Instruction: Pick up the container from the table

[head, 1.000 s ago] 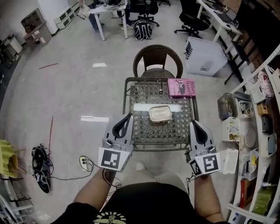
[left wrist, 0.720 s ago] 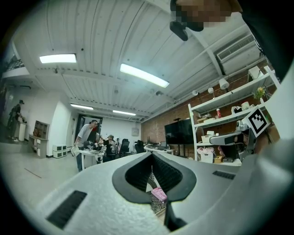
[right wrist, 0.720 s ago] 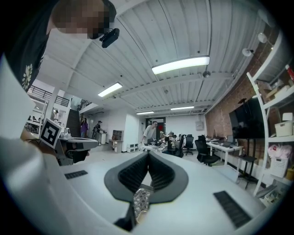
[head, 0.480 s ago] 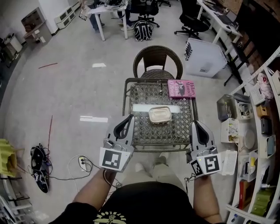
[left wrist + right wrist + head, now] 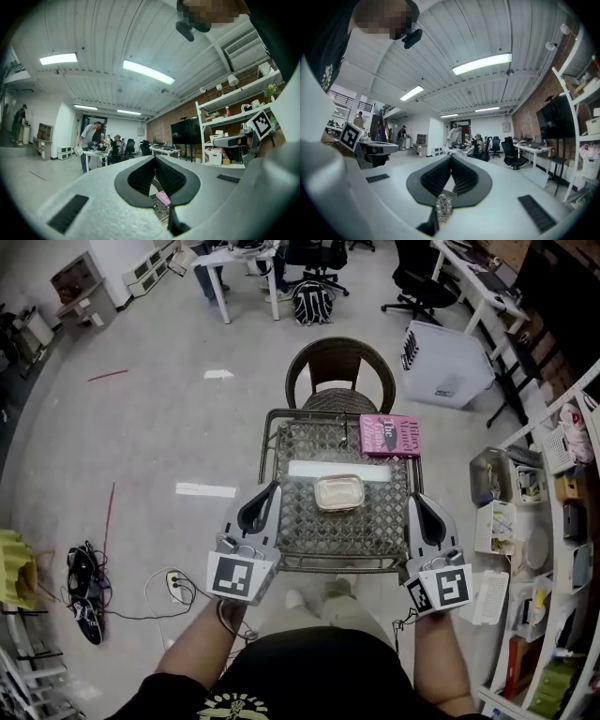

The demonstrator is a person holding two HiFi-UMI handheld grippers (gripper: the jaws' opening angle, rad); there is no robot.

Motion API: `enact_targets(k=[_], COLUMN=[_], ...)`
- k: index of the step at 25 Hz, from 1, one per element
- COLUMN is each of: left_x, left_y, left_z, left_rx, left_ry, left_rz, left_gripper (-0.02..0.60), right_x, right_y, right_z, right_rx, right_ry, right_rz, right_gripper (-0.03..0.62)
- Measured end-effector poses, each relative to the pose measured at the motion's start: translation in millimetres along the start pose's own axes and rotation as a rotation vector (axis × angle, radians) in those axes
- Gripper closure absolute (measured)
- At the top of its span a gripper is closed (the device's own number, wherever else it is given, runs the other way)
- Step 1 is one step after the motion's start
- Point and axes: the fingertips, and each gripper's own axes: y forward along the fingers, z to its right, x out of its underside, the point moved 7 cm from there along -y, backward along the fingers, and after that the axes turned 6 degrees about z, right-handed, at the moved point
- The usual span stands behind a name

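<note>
The container (image 5: pixel 339 492), a pale rounded-rectangular tub with a lid, sits in the middle of the small wicker table (image 5: pixel 302 521). In the head view both grippers hover at the table's near edge, one on each side of the tub and apart from it. My left gripper (image 5: pixel 274 486) is at the near left corner, and its jaws meet at the tips with nothing between them. My right gripper (image 5: pixel 414 496) is at the near right corner, shut likewise. The left gripper view and the right gripper view point up at the room, and the tub does not show in either.
A pink book (image 5: pixel 390 435) lies on the table's far right corner, and a white strip (image 5: pixel 309 469) lies just behind the tub. A wicker chair (image 5: pixel 339 371) stands behind the table. Shelves with bins (image 5: pixel 525 521) run along the right. Cables (image 5: pixel 84 582) lie on the floor at left.
The head view has shifted slightly, so the table and tub sit a little lower in the picture. Both grippers stay shut at the near edge. The person's feet have moved under the table.
</note>
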Motion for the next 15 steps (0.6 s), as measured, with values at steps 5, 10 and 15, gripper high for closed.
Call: enact_targets(k=[5,10,15], left_x=[6,12,19], left_y=[20,37,57], left_z=[5,5,8], left_rx=[-0.022,-0.044,-0.063], left_ry=[-0.013,-0.022,-0.028], left_rz=[-0.016,-0.036,-0.043], left_gripper=[0.572,0.572,0.572], right_x=[7,10,17], right_y=[19,36,49], right_z=[21,38,58], right_rx=[-0.026,-0.049,-0.073], right_ry=[0.015,0.020,0.031], right_rz=[-0.008,-0.011,-0.022], right_gripper=[0.583,0.583,0.583])
